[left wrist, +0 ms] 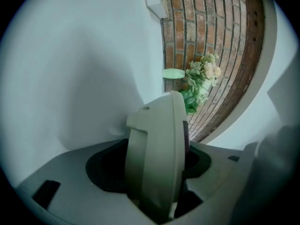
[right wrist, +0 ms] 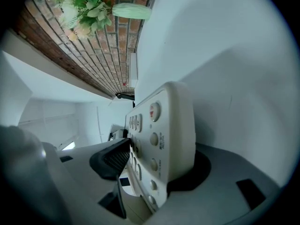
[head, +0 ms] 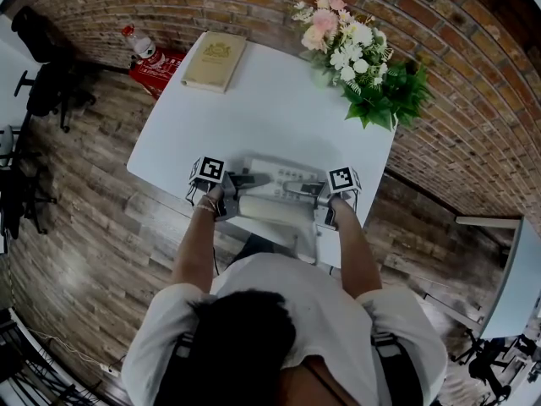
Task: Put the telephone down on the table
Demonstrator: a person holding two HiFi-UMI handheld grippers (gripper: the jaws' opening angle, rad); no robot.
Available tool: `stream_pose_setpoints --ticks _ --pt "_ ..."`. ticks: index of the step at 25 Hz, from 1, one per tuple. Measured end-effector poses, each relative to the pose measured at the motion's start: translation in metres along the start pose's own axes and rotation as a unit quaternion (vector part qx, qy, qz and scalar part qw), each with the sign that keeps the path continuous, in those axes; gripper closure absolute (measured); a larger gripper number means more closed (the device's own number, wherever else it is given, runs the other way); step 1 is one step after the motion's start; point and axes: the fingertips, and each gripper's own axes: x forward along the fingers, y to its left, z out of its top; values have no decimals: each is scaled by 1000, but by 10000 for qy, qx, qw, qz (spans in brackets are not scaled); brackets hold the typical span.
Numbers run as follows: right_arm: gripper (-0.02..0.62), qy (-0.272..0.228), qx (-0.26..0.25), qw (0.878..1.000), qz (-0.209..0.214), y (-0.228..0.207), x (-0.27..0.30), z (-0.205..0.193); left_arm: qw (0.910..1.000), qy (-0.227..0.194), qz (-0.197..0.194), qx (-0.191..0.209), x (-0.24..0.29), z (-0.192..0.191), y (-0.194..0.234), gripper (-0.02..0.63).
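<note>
The telephone [head: 272, 186] is at the near edge of the desk [head: 254, 108], with the left gripper [head: 228, 197] at its left end and the right gripper [head: 319, 197] at its right. A book [head: 215, 60] lies at the far left corner, flowers [head: 355, 53] at the far right.

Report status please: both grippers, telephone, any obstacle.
Left gripper and right gripper both shut on telephone. It sits at near edge of table, touchdown unclear. Book and flowers far off.
</note>
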Motion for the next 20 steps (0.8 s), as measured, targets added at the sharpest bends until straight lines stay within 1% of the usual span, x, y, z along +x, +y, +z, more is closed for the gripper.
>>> stream_pose_setpoints --ticks 3,7,9,13,18,20 --pt "330 -67 -81 9999 -61 0 -4 2 10000 -35 12 48 0 2 0 310" --pt "319 -334 -169 9991 -217 -1 -8 9 9999 -132 36 106 -3 7 0 310" --pt "319 -392 -252 9984 -321 -1 -7 10 9997 -164 39 148 -3 8 -1 310" --pt "316 -599 -373 9966 -421 -2 -11 14 9994 -238 -20 249 -4 9 -2 310" --pt "316 -831 -589 9931 -585 -2 -15 19 9984 -330 -100 446 -4 12 -4 310" --pt "316 -996 -645 9908 -651 -2 -19 22 9979 -361 -97 521 -3 13 -4 310"
